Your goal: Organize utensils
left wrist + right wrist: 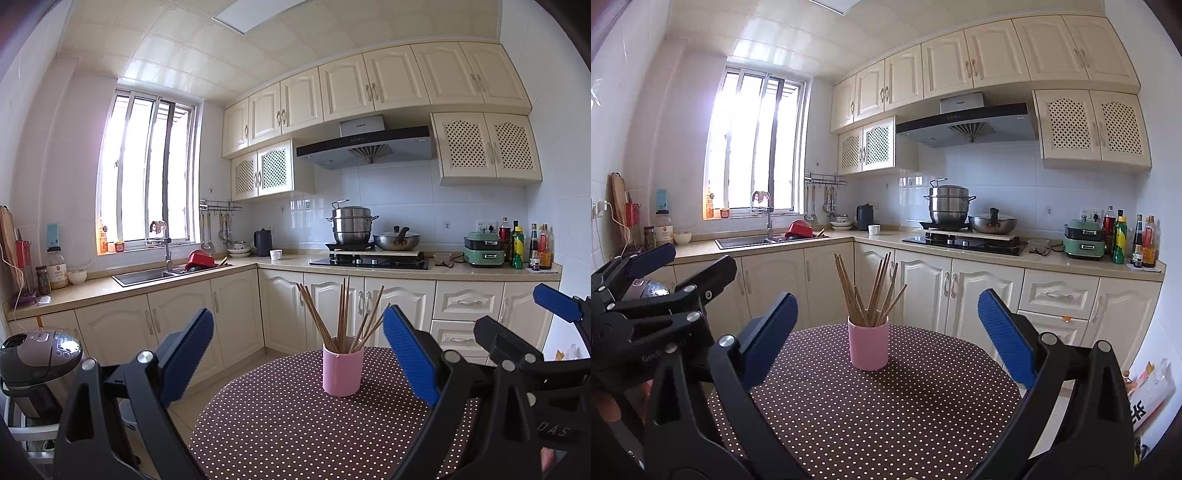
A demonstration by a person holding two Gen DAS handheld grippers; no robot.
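We are looking at a kitchen lined with cream cabinets [236, 314]. At ten o'clock a window [147, 177] is letting in bright daylight above a steel sink [147, 276] holding a red bowl [201, 258]. At one o'clock a stacked steamer pot [351, 223] and a lidded wok [397, 239] are sitting on the black hob [369, 262], under a range hood [365, 146]. At three o'clock sauce bottles [541, 246] are standing beside a green appliance [484, 251]. At eight o'clock a rice cooker [38, 356] is resting.

Each gripper, the left gripper [298, 354] and the right gripper [886, 338], is a black plastic frame with silver round screws. Its fingers [410, 356] carry ribbed blue pads [1006, 338]. Pale lettering marks the black bodies.
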